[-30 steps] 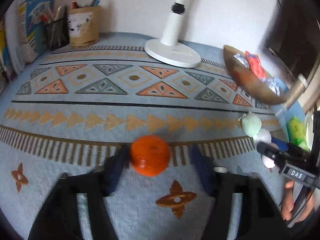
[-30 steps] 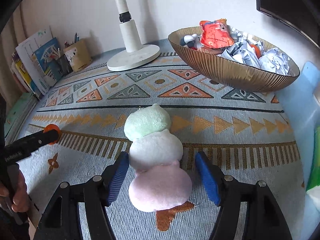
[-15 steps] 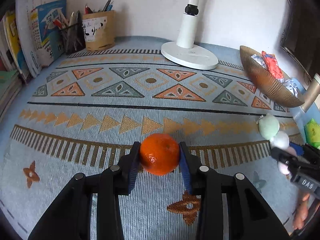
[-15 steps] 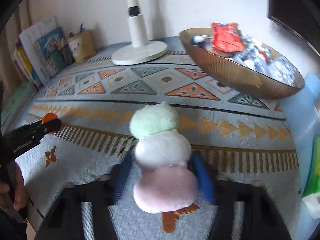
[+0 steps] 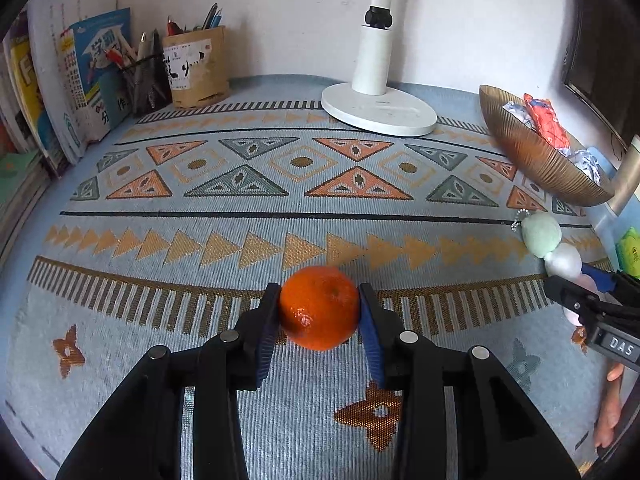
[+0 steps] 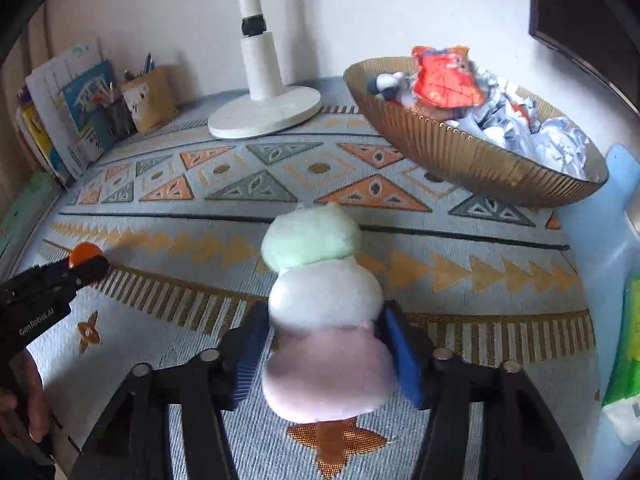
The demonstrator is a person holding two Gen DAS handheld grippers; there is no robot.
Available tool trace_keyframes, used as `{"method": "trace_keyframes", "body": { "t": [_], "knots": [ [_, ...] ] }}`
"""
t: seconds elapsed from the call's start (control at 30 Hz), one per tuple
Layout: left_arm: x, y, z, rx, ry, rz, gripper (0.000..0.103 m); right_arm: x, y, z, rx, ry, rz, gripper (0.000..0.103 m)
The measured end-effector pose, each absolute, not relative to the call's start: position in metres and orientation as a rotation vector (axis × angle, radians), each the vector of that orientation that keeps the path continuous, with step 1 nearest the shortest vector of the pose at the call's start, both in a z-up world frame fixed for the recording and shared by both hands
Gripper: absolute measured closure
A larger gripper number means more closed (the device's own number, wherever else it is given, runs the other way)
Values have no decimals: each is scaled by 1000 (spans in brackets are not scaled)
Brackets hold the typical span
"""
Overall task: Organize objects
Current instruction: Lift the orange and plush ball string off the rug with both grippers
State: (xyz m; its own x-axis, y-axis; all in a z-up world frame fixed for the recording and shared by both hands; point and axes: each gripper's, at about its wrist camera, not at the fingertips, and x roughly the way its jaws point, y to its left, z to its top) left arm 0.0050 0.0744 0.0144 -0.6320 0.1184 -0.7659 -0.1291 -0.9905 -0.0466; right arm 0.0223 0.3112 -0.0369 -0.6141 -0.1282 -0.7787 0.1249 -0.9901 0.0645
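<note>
Presently the left claw (image 5: 320, 316) is pinching an orange (image 5: 319, 307) between its blue pads, both pads pressed against the fruit's sides, above the patterned cloth (image 5: 280, 184) that covers the surface. The right claw (image 6: 324, 354) has just been opening after a brief closing; a plush toy (image 6: 320, 312) of three stacked balls, green, white and pink, sits between its pads, the pads level with the join of the white and pink balls, and whether they press on it cannot be told. The toy's pink end lies nearest the camera, the green end pointing toward the far wall. A ribbed golden bowl (image 6: 460, 160) stands at the right rear of the cloth, holding crumpled wrappers and a red packet (image 6: 444, 76). A white lamp base (image 5: 378, 108) stands at the rear centre. A brown pen holder (image 5: 196, 66) and upright books (image 5: 76, 76) occupy the rear left corner. From the right wrist view, the left claw with its orange appears at the left edge, well apart from the toy.
</note>
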Motion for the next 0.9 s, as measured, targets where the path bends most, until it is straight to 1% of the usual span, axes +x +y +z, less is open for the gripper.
{"method": "trace_keyframes", "body": {
  "t": [0.27,0.53,0.67,0.83,0.87,0.9],
  "knots": [
    [4,77,12,-1306,73,2737,66,23,317,-38,1317,-44,-2726,36],
    [5,81,12,-1307,71,2739,66,24,318,-37,1314,-51,-2734,36],
    [4,79,11,-1305,88,2734,65,24,318,-37,1315,-52,-2730,33],
    [4,76,12,-1303,83,2729,65,24,318,-37,1316,-51,-2729,33],
    [4,76,12,-1304,82,2729,65,24,318,-37,1316,-51,-2729,32],
    [4,76,12,-1303,82,2727,64,24,317,-37,1317,-52,-2729,27]
  ]
}}
